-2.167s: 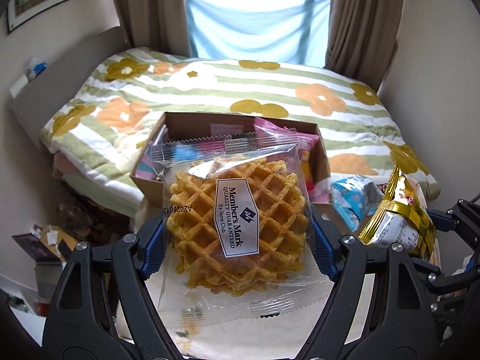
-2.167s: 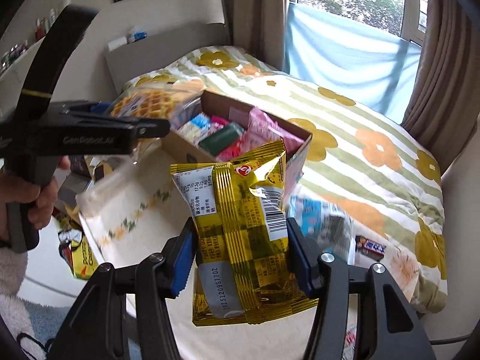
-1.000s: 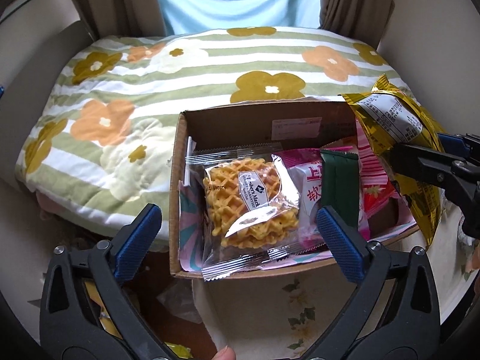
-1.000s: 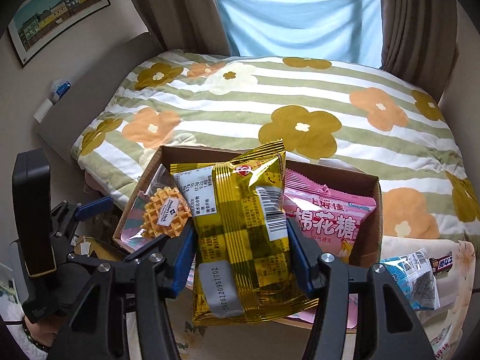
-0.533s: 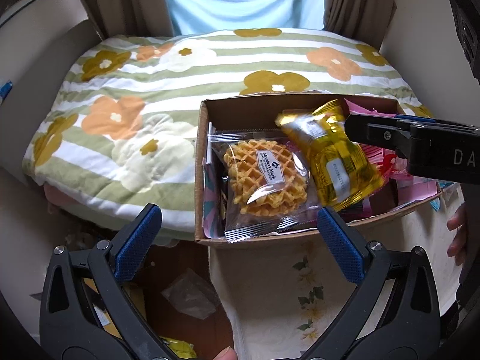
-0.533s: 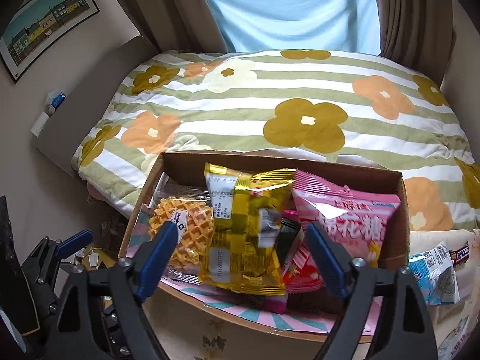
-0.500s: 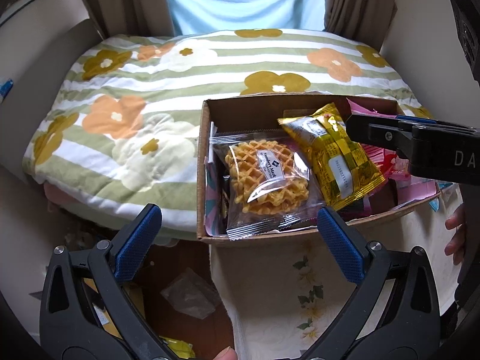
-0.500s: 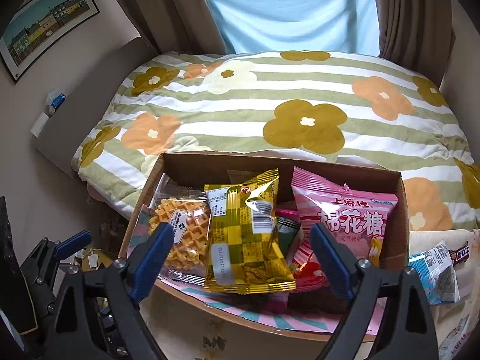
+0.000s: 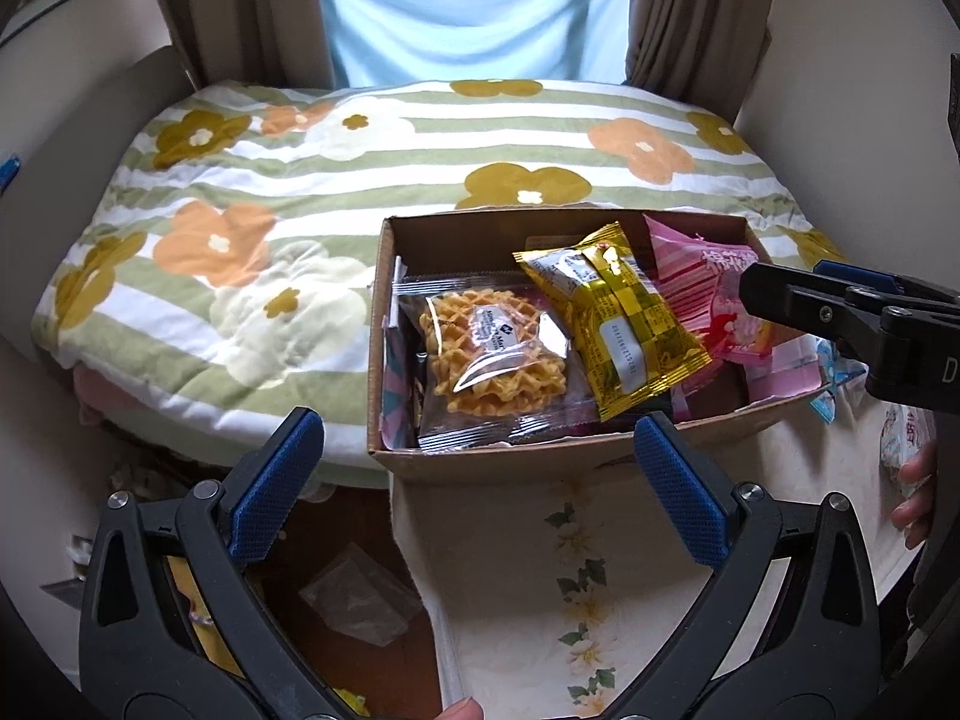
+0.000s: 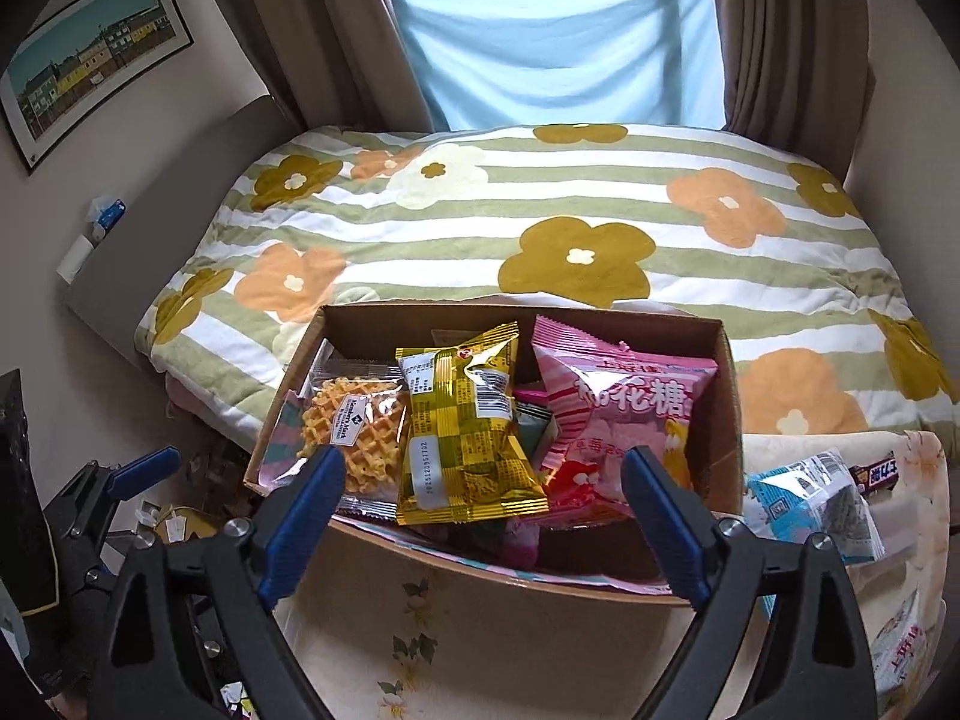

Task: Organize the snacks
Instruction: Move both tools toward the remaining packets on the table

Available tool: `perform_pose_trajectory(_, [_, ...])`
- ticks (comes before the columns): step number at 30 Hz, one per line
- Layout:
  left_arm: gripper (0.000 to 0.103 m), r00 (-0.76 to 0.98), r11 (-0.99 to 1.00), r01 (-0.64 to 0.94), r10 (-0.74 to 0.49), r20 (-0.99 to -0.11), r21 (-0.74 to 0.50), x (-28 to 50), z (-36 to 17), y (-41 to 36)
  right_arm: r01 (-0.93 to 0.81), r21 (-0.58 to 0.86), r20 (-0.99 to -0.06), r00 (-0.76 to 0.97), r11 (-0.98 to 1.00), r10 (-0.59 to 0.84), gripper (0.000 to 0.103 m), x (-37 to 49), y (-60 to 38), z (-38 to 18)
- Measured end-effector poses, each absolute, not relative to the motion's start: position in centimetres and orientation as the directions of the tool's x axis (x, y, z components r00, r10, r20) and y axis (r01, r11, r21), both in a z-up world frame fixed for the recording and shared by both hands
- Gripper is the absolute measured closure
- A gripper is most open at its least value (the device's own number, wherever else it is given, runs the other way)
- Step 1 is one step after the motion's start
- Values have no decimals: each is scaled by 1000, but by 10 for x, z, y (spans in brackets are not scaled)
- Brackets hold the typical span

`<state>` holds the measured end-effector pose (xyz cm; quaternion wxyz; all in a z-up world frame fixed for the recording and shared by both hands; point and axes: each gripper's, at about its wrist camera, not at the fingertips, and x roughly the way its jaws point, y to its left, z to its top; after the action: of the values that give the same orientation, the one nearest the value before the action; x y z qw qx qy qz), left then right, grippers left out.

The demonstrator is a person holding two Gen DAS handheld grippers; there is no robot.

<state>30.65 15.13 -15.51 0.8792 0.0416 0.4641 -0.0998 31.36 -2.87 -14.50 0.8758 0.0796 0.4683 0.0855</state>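
Floral bed [image 10: 576,222], cardboard box [image 10: 729,420], waffle pack [image 10: 354,426], gold packet [image 10: 468,438], pink bag [image 10: 618,414]

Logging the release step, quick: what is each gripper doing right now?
Left gripper: open, holding nothing.
Right gripper: open, holding nothing; the gold packet lies in the cardboard box.

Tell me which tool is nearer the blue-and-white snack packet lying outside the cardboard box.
Right. The right tool hangs open just left of the blue-and-white snack packet; the left tool, also open, sits by the cardboard box's far-left corner.
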Motion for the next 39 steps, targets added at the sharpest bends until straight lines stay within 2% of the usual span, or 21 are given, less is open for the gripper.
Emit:
perform_pose_trajectory(12, [1,581,944,328,-221,-783,-23,287,-116,69,36,217,-776,612,976,150,12,255,-116,-109])
perform_pose_trajectory(13, [1,575,938,347,-234,-784,-25,286,-114,58,48,216,-776,615,975,141,10,250,-126,-108])
perform_pose_trajectory(14, [1,571,929,369,-247,-783,-24,285,-112,46,61,213,-776,617,975,131,2,245,-135,-107])
perform_pose_trajectory(15, [1,570,920,391,-257,-781,-17,284,-109,33,71,212,-774,621,975,123,0,239,-144,-106])
perform_pose_trajectory(24, [1,528,832,554,-334,-781,19,279,-103,-70,185,195,-764,645,963,31,0,187,-239,-100])
perform_pose_trajectory(31, [1,458,757,653,-355,-815,37,285,-120,-138,266,199,-807,591,943,4,0,152,-304,-117])
perform_pose_trajectory(39, [1,352,581,804,-294,-889,127,311,-158,-208,238,83,-851,522,968,-55,0,120,-341,-152])
